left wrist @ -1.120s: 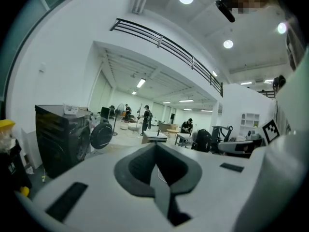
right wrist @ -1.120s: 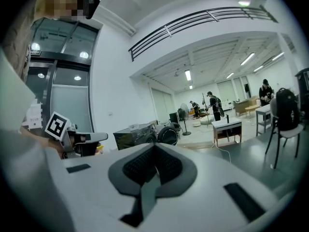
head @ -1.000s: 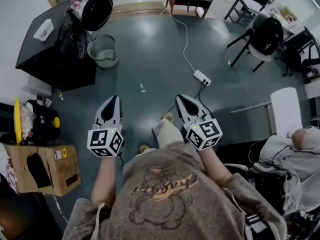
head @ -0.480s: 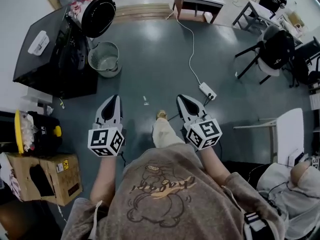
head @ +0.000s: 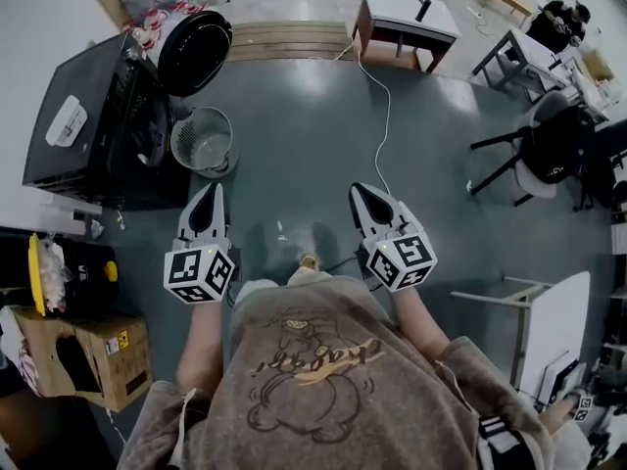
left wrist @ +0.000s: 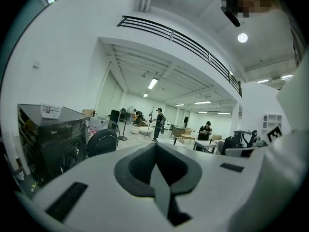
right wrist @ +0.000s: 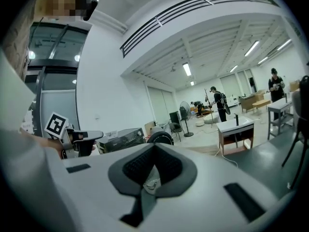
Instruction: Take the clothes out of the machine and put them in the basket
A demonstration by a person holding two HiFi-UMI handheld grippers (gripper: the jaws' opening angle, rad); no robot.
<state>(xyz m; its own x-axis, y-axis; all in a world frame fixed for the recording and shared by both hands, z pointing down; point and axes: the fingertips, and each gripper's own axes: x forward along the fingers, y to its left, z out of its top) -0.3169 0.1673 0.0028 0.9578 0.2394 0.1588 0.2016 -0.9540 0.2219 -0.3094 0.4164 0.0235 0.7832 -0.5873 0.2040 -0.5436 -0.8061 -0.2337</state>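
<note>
1. Head view, grippers: The left gripper (head: 213,194) and the right gripper (head: 360,195) are held side by side over the grey floor (head: 294,116), well apart. Both point away from the person's torso. Each pair of jaws tapers to a single closed tip.
2. Head view, task containers: The black machine (head: 83,125) stands at the upper left with its round door (head: 196,52) swung open. The round mesh basket (head: 201,140) stands on the floor just beside the machine front, ahead of the left gripper. Its pale inner bottom is in plain view. The machine opening is dark, and the clothes cannot be made out inside it.
3. Head view, other containers: A cardboard box (head: 83,346) with a dark cut-out sits at the lower left. A clear bag (head: 157,3) of red-and-white items lies behind the door.
4. Left gripper view: The jaws are pressed together with nothing between them. The machine (left wrist: 53,139) and its door (left wrist: 102,141) appear at the left, beyond the jaws.
5. Right gripper view: The jaws are fully closed and grip nothing. The left gripper (right wrist: 72,139) shows at the left edge. The machine (right wrist: 126,138) and its door (right wrist: 161,138) lie beyond the jaw tip, and a white table (right wrist: 235,127) stands to the right.
</note>
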